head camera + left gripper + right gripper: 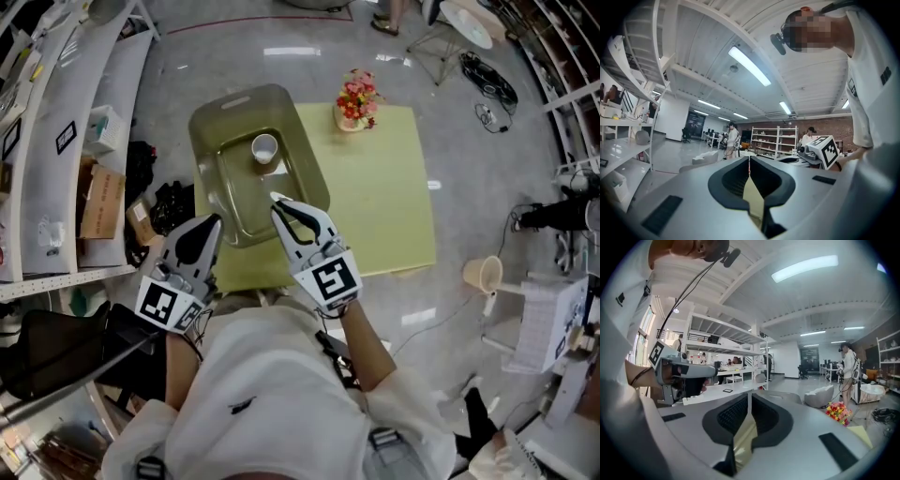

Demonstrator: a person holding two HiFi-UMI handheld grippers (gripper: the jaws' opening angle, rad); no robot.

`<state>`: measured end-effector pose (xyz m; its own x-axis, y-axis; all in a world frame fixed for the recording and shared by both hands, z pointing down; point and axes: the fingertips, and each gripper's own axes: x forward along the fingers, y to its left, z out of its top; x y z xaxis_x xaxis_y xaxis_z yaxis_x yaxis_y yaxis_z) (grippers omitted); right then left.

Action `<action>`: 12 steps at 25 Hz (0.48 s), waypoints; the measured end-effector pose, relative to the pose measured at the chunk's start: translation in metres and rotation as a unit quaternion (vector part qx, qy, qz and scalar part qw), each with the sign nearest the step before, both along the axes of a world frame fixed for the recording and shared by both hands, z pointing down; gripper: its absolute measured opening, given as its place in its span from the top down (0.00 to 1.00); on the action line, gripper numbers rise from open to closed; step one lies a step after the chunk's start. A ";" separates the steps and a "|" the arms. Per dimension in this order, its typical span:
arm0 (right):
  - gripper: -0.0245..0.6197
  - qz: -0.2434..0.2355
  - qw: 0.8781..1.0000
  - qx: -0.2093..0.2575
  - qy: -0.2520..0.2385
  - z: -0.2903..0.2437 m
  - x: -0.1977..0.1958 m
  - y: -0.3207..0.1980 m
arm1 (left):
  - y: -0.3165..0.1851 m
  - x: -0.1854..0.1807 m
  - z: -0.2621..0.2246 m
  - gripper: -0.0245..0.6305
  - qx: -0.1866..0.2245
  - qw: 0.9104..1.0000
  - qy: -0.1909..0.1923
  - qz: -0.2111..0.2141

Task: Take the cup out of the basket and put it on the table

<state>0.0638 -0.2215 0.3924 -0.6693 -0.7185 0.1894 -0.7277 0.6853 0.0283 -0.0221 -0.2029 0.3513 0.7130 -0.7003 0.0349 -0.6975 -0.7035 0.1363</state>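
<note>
The basket [211, 117] is formed of glossy, translucent plastic and the cup [265, 148] is smooth-walled. The bench [384, 206] is finished matt, the floor [319, 70] polished to a shine. The left claw [749, 161] and right claw [749, 397] are moulded in matt grey plastic with ribbed black pads [733, 414].

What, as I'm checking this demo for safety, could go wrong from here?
The right hand-held gripper is shut; unless opened, it could knock over the small white cup. Reaching in, it may catch the rim of the olive-green plastic basket and drag it. The red-and-yellow flower bunch stands close on the pale green table; setting down there risks toppling it.
</note>
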 end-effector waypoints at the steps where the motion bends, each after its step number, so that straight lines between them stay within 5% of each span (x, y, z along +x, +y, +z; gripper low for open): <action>1: 0.95 -0.003 1.000 -0.003 0.008 0.001 -0.002 -0.005 | -0.004 -0.001 0.000 0.94 0.001 1.000 0.000 0.003; 12: 0.89 -0.012 0.996 -0.017 0.089 0.025 -0.023 -0.064 | -0.045 -0.010 0.009 0.94 -0.002 0.999 0.012 0.037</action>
<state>0.0405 -0.2857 0.4176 -0.6398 -0.6936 0.3311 -0.6963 0.7055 0.1322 -0.0317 -0.2481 0.3608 0.7642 -0.6447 0.0203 -0.6394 -0.7529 0.1558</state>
